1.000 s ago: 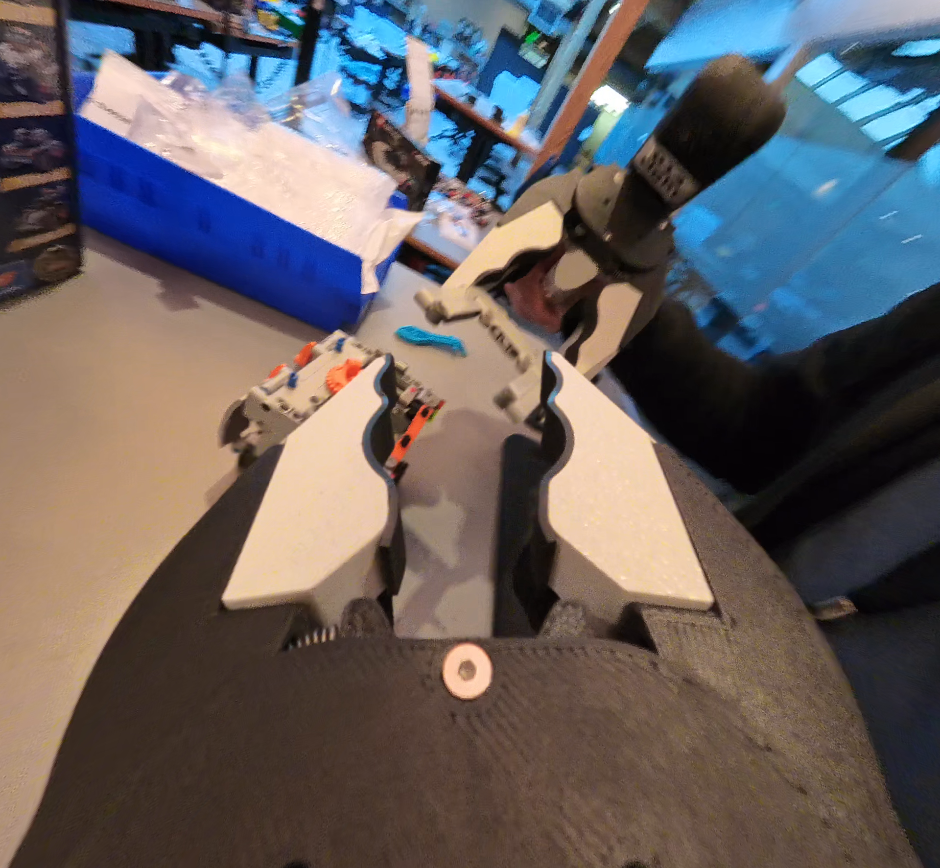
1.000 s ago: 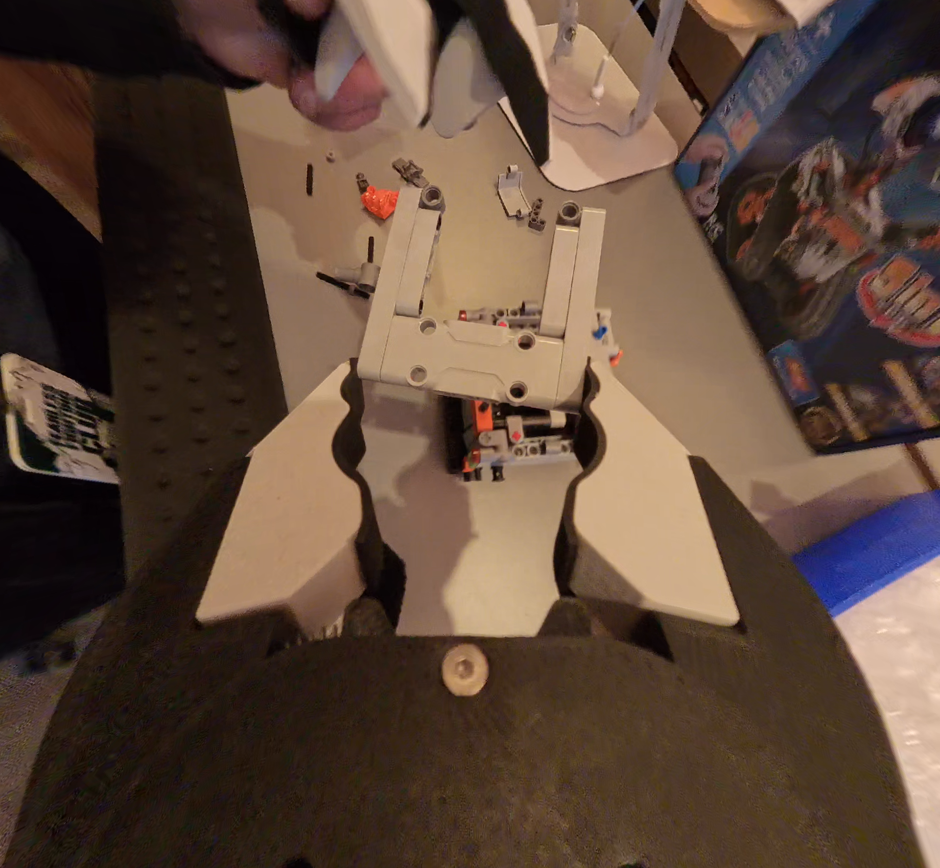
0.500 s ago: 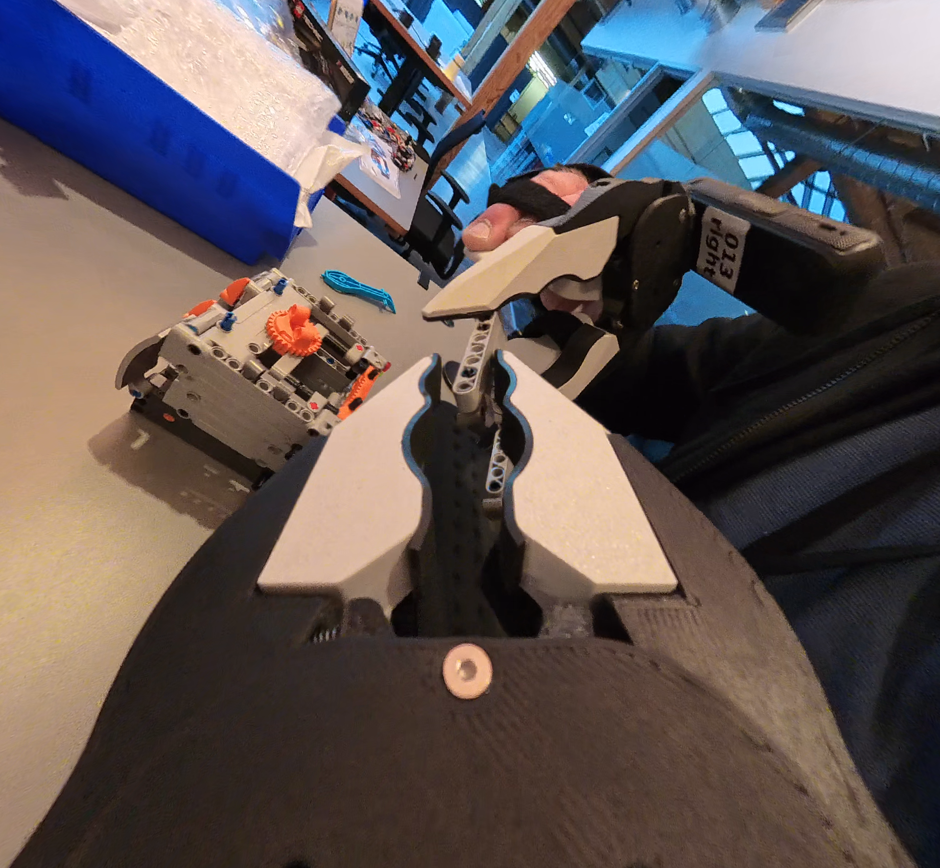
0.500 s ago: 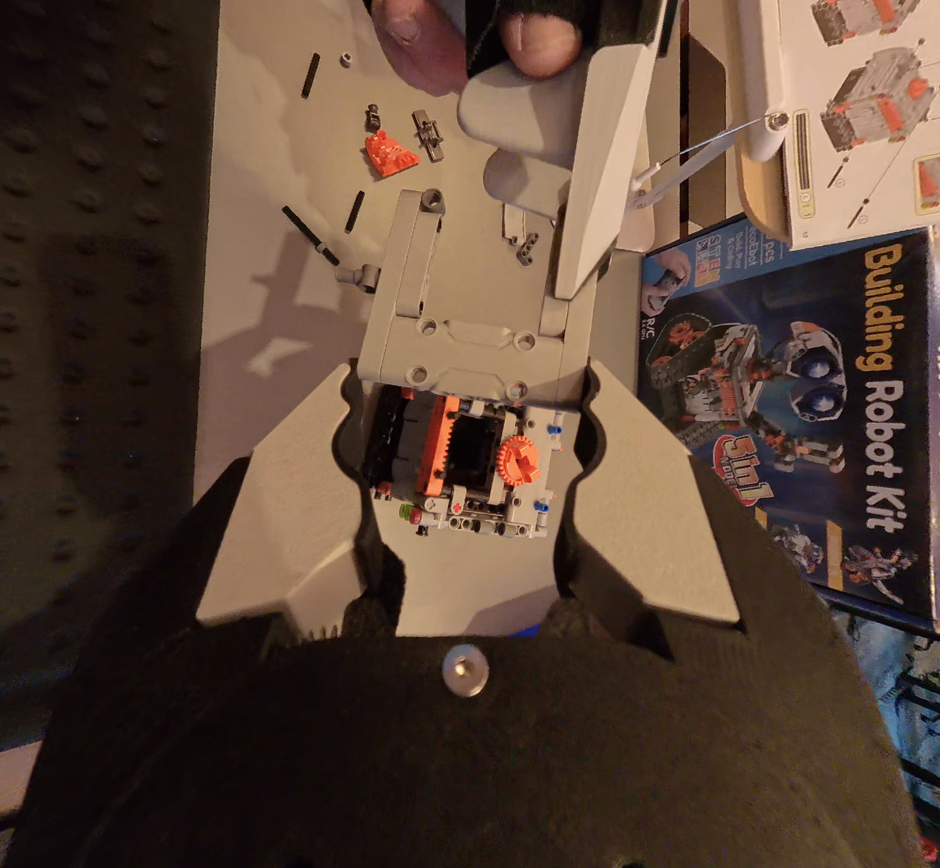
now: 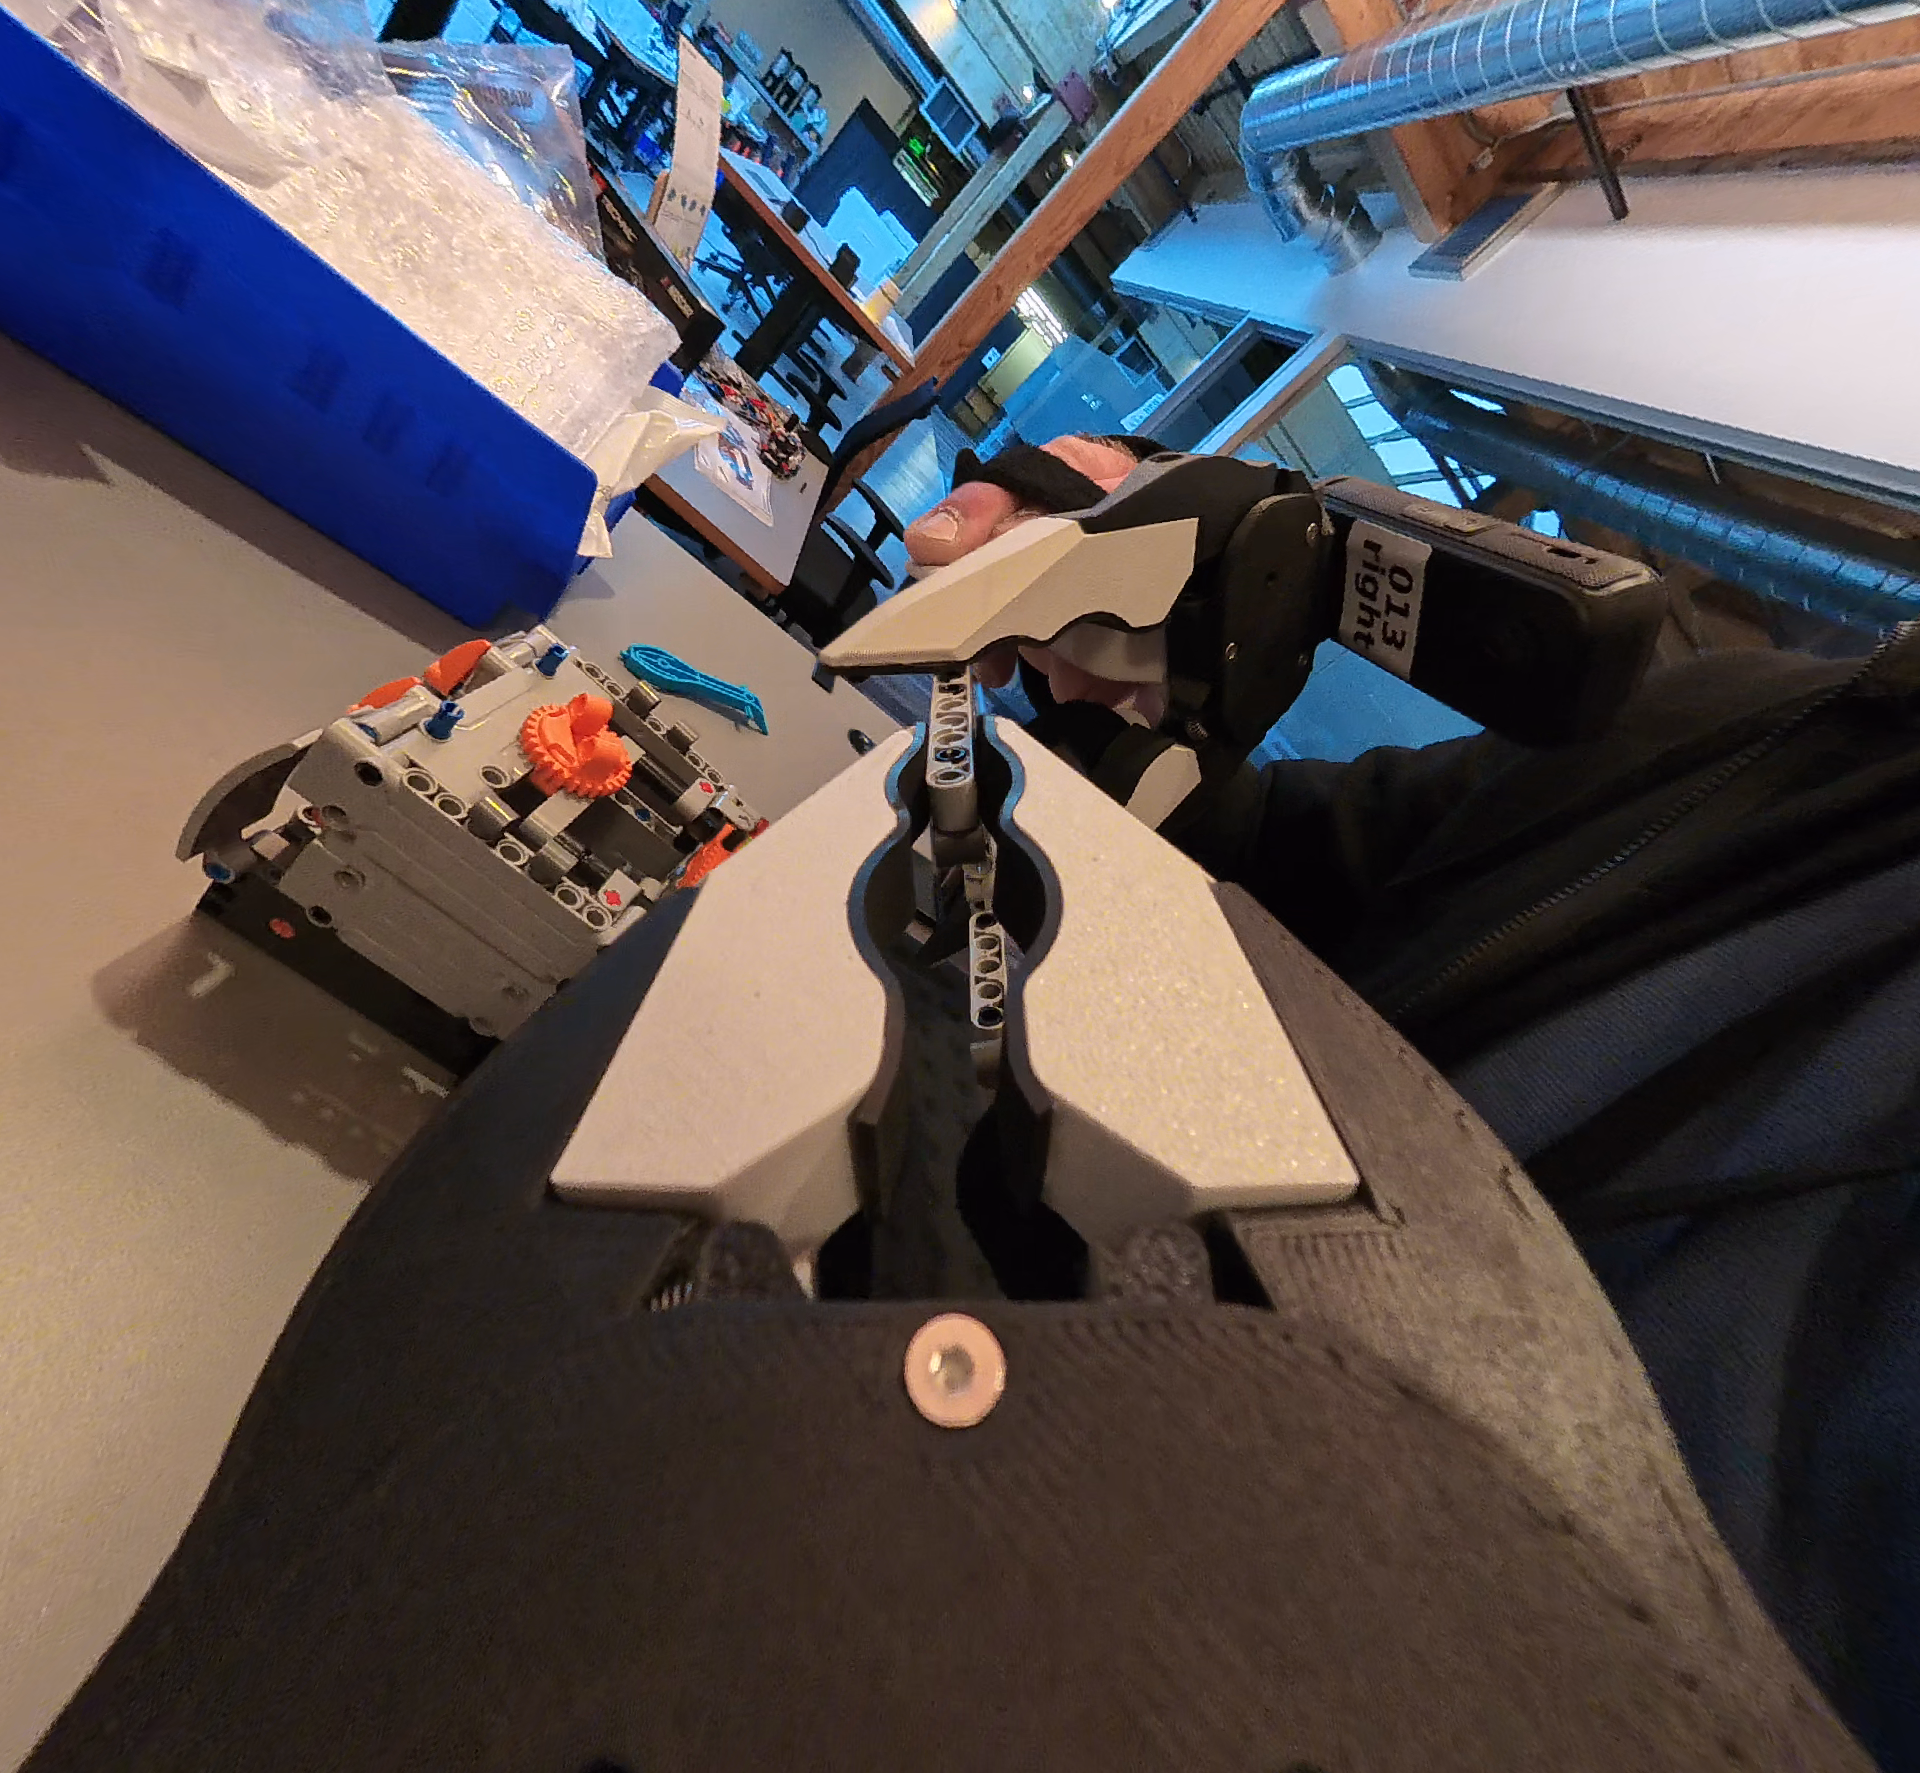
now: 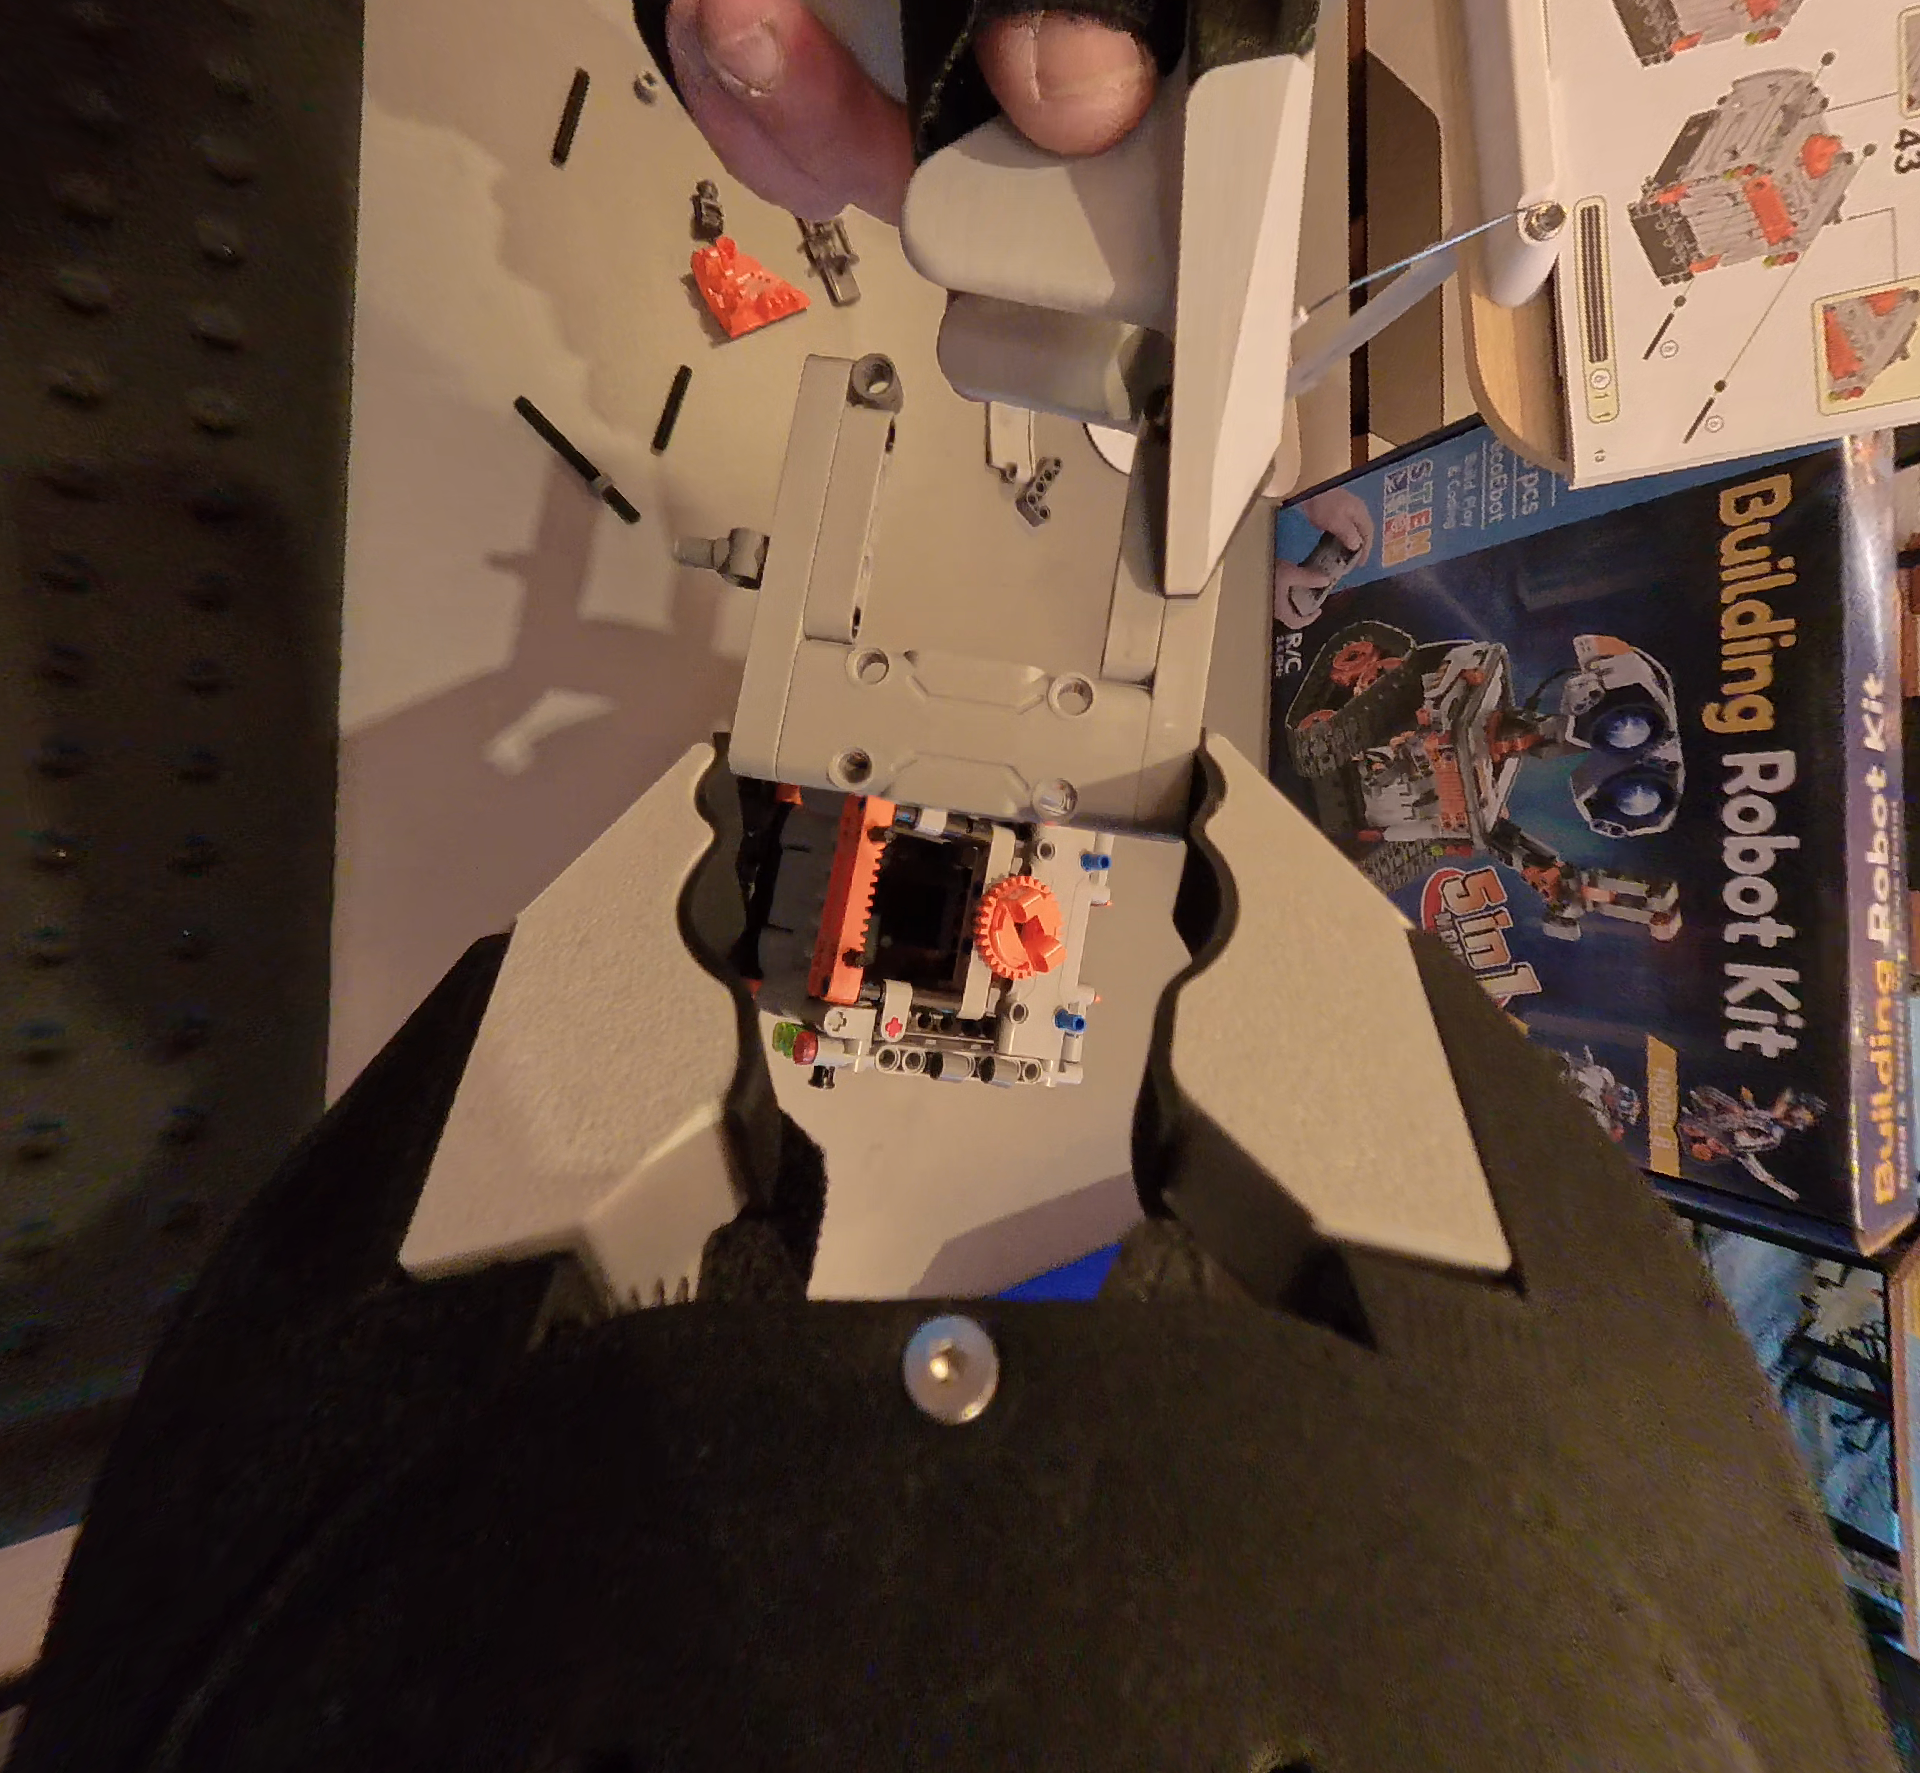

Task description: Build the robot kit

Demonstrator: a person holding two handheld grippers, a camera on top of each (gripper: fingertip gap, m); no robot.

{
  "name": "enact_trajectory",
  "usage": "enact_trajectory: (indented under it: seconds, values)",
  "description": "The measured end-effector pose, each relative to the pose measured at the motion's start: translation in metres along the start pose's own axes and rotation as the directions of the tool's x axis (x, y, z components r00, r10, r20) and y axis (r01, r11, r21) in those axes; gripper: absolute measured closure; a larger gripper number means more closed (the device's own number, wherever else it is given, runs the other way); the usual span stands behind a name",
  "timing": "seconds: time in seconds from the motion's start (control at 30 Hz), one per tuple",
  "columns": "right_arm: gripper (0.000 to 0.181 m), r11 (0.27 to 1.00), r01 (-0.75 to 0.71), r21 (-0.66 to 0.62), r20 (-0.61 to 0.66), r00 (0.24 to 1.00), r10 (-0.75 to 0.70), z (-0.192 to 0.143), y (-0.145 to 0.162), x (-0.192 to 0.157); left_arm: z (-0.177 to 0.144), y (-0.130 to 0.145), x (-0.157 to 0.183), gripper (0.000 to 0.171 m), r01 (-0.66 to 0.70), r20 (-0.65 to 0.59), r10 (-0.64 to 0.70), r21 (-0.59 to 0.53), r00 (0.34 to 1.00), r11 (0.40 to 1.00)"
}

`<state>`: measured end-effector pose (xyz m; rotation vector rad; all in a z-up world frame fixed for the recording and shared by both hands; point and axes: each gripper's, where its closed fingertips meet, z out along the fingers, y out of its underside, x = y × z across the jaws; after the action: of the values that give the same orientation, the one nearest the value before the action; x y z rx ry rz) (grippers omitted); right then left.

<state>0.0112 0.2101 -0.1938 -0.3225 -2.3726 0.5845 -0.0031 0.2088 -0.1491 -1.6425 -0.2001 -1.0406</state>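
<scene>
1. The right tool point(image 6: 956, 809), jaws set wide, clamps the base of a grey U-shaped frame point(image 6: 935, 674) at frame centre; the left tool point(image 5: 951, 767), jaws narrow, pinches one prong of that frame.
2. Judged risk: two grips on one part could twist a prong loose if the tools pull apart.
3. The frame is off the tabletop point(image 6: 436, 435), directly above the grey-and-orange block model point(image 6: 935, 944), near scattered black pins point(image 6: 577, 461).

Matt grey plastic frame point(image 6: 966, 684), grainy plastic gripper fingers point(image 5: 1174, 1017), glossy cardboard box point(image 6: 1600, 830), crinkled clear plastic bags point(image 5: 436, 196)
</scene>
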Motion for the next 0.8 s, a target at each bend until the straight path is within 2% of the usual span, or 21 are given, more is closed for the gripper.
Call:
enact_trajectory:
  seconds: [0.2,0.27,0.33,0.37,0.43,0.5,0.57,0.67,0.73,0.77,0.8]
  values:
    - [0.094,0.996,-0.088,0.011,-0.011,0.996,0.089,0.001,0.007,0.007,-0.002,-0.008,-0.005,0.167,-0.001,0.026,0.000,0.069,1.000,0.998]
    - [0.092,0.979,-0.195,0.054,-0.010,0.980,0.196,-0.005,0.007,0.012,-0.006,-0.015,-0.006,0.167,0.013,0.025,-0.016,0.124,1.000,0.992]
    - [0.095,0.933,-0.342,0.112,-0.005,0.939,0.345,-0.012,0.009,0.017,-0.011,-0.021,-0.010,0.167,0.026,0.035,-0.033,0.178,0.999,0.984]
    - [0.096,0.883,-0.441,0.160,0.026,0.896,0.443,-0.016,0.007,0.018,-0.013,-0.023,-0.010,0.167,0.032,0.030,-0.039,0.199,0.999,0.979]
    - [0.110,0.718,-0.634,0.286,0.138,0.769,0.624,-0.024,-0.004,0.020,-0.016,-0.029,-0.010,0.167,0.035,0.030,-0.044,0.250,0.999,0.968]
    - [0.109,0.565,-0.761,0.319,0.220,0.639,0.737,-0.021,-0.006,0.017,-0.016,-0.032,-0.005,0.167,0.019,0.008,-0.023,0.286,1.000,0.958]
    - [0.126,0.438,-0.822,0.363,0.273,0.544,0.794,-0.016,-0.007,0.016,-0.013,-0.033,-0.002,0.167,0.002,0.004,-0.003,0.299,1.000,0.954]
    - [0.148,0.226,-0.888,0.399,0.457,0.407,0.791,-0.018,-0.017,0.017,-0.006,-0.033,0.003,0.167,0.004,-0.031,0.006,0.305,1.000,0.952]
    - [0.158,0.166,-0.897,0.411,0.530,0.382,0.757,-0.022,-0.022,0.019,-0.003,-0.032,0.006,0.167,0.005,-0.051,0.011,0.306,0.999,0.952]
    - [0.169,0.152,-0.896,0.417,0.538,0.378,0.753,-0.023,-0.021,0.021,-0.004,-0.032,0.006,0.167,0.002,-0.049,0.014,0.314,0.999,0.949]
    - [0.171,0.140,-0.899,0.416,0.556,0.373,0.742,-0.025,-0.021,0.022,-0.004,-0.032,0.007,0.167,0.001,-0.056,0.018,0.318,0.998,0.948]
